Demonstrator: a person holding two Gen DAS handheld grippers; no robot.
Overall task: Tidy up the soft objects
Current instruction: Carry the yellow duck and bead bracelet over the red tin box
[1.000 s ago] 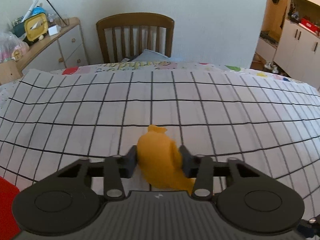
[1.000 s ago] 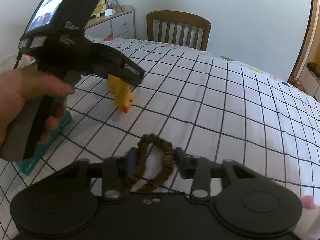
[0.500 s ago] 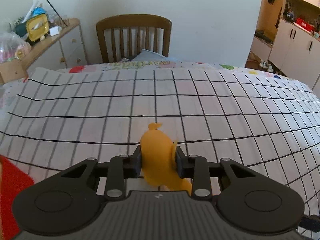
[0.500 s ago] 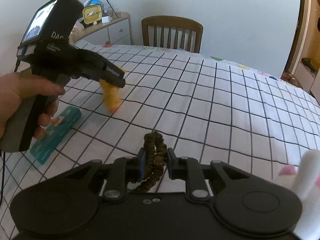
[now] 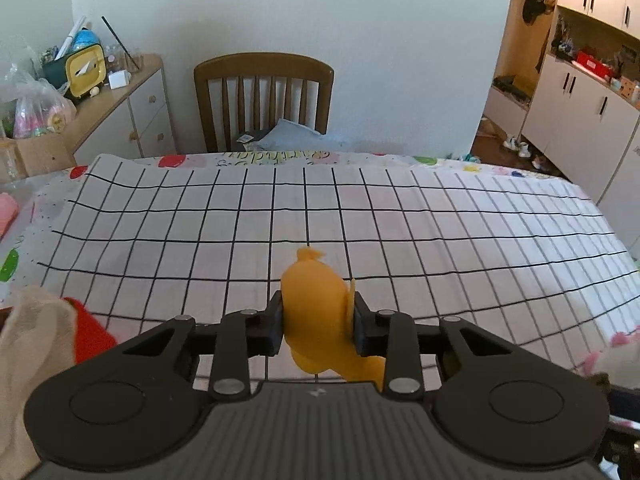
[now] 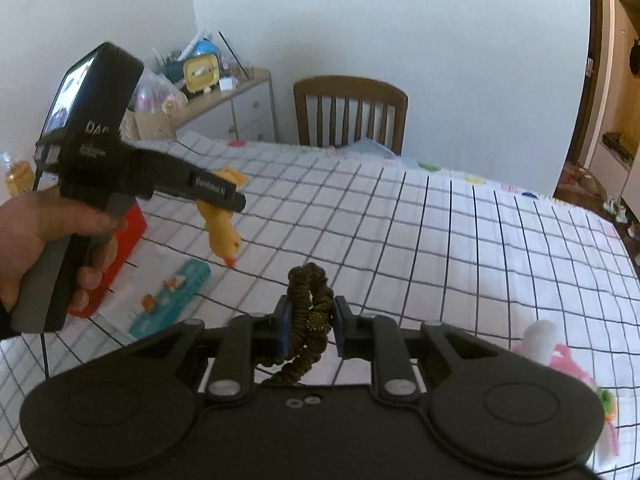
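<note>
My left gripper (image 5: 318, 322) is shut on a soft yellow rubber duck (image 5: 314, 312), held in the air above the checked tablecloth (image 5: 400, 220). The right wrist view shows that same duck (image 6: 222, 232) hanging beak down from the left gripper (image 6: 224, 196), which a hand (image 6: 36, 236) holds. My right gripper (image 6: 310, 326) is shut on a dark brown scrunchie (image 6: 310, 312), lifted off the cloth, with its loop drooping below the pads.
A teal pencil case (image 6: 172, 300) and a red flat object (image 6: 120, 256) lie on the table's left side. Beige cloth (image 5: 28, 352) sits at the near left, a pink and white plush (image 6: 548, 348) at the near right. A wooden chair (image 5: 264, 100) stands behind the far edge.
Both grippers closed tighter on their objects and rose away from the table. The duck and the scrunchie went up with them, and more of the room has come into view.
</note>
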